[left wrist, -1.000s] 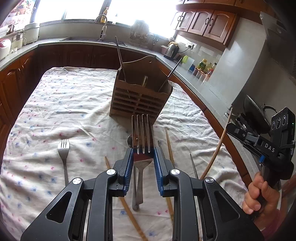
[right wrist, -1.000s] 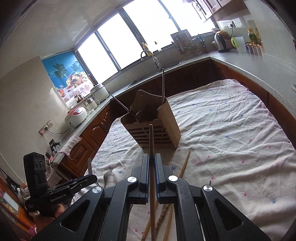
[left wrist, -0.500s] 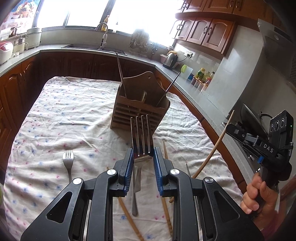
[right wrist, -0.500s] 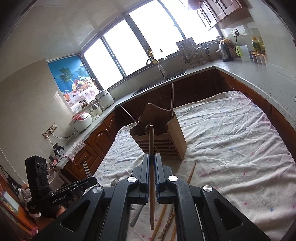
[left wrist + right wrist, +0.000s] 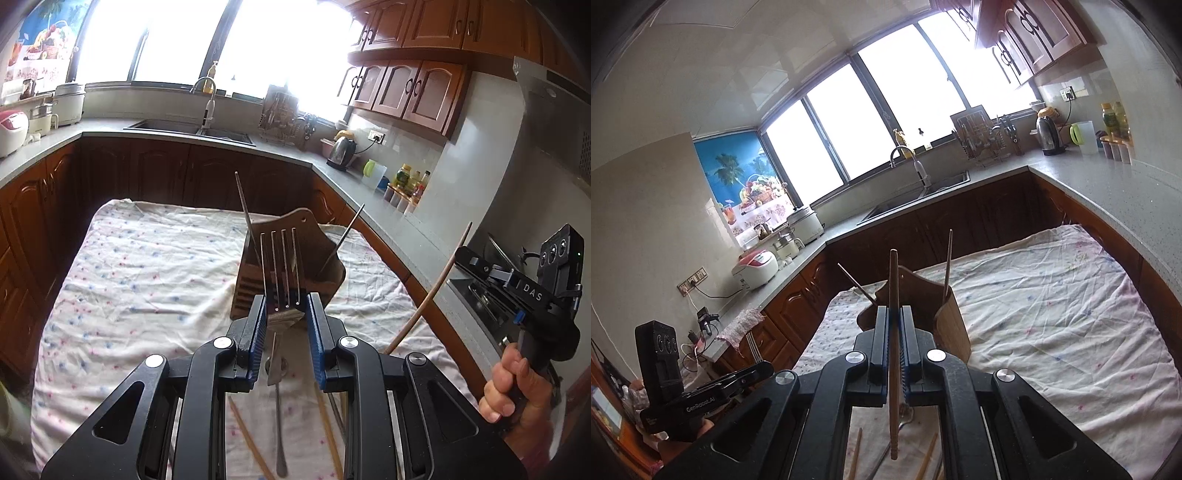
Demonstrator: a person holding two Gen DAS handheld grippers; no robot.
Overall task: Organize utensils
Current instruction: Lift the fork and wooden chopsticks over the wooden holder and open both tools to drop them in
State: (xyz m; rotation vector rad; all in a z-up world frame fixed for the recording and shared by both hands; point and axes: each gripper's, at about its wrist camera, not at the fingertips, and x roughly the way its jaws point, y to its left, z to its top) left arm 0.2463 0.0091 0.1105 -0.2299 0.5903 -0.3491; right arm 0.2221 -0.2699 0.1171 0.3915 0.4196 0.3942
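Observation:
My left gripper (image 5: 284, 317) is shut on the neck of a metal fork (image 5: 282, 266), tines pointing up, lifted above the flowered cloth (image 5: 147, 280). The fork stands in front of the wooden utensil holder (image 5: 328, 266), which has two thin metal sticks (image 5: 244, 210) leaning out of it. My right gripper (image 5: 894, 332) is shut on a wooden chopstick (image 5: 894, 288), held upright just short of the holder (image 5: 951, 321). In the left wrist view the right gripper (image 5: 463, 256) hangs at the right with its chopstick (image 5: 432, 291) slanting down. The left gripper (image 5: 764, 367) shows at the lower left of the right wrist view.
Several wooden chopsticks (image 5: 327, 432) and a metal utensil handle (image 5: 279, 424) lie on the cloth beneath the grippers. A grey counter (image 5: 369, 188) with a kettle (image 5: 341, 151) and bottles runs along the right. A sink (image 5: 923, 194) sits under the windows.
Both grippers have risen with the fork and the chopstick held fast. The loose fork on the cloth at the left has dropped out of the left wrist view.

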